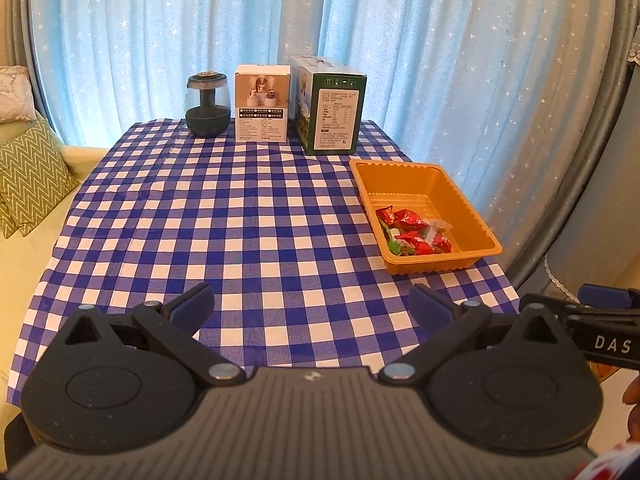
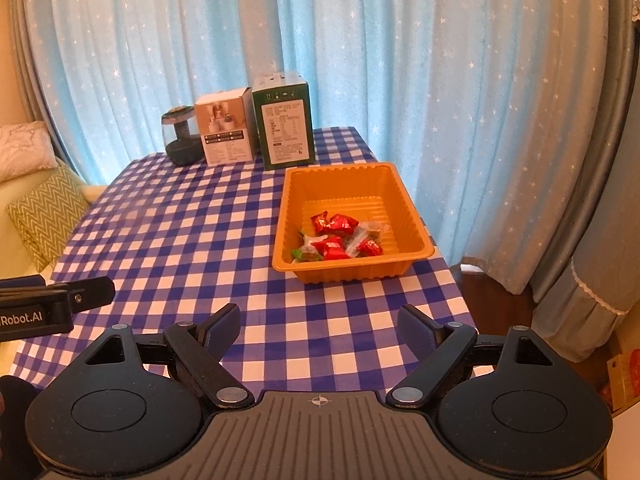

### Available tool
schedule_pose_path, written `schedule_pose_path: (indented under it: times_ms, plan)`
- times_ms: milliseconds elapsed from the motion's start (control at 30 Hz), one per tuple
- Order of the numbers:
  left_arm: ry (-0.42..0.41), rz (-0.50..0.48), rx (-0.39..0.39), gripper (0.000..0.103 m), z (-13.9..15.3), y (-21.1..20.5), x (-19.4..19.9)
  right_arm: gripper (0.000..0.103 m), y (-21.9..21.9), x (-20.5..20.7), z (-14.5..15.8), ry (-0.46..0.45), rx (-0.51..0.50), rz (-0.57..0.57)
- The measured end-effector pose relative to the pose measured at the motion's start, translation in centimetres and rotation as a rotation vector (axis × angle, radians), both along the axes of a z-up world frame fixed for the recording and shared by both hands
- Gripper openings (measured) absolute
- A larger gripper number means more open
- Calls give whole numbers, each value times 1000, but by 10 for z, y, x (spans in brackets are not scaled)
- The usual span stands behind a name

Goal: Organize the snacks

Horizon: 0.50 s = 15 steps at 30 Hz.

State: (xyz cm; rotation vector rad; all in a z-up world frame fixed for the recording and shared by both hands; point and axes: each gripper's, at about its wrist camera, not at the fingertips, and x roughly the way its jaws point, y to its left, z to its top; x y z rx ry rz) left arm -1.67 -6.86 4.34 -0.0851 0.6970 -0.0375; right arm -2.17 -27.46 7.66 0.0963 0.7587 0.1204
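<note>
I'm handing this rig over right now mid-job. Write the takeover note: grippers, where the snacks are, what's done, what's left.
Left gripper: open, empty, over the near edge of the checked tablecloth.
Right gripper: open, empty, beside the left one.
Snacks: wrapped pieces, mostly red, piled in the near part of the orange tray on the right side of the table.
Done: no loose snacks show on the cloth.
Left: likely nothing to pick up; check the green box, white box and glass jar at the back need no moving.

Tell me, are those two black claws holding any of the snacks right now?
No. The left gripper and right gripper are both open with only tablecloth between their fingers. The wrapped snacks lie in the orange tray.
</note>
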Motion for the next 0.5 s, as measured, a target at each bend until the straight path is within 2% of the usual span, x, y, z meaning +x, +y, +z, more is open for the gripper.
schedule_pose_path:
  times_ms: [500]
  plan:
    - [-5, -53, 13, 103, 4, -13, -3, 85, -12, -8, 3, -9, 4, -34]
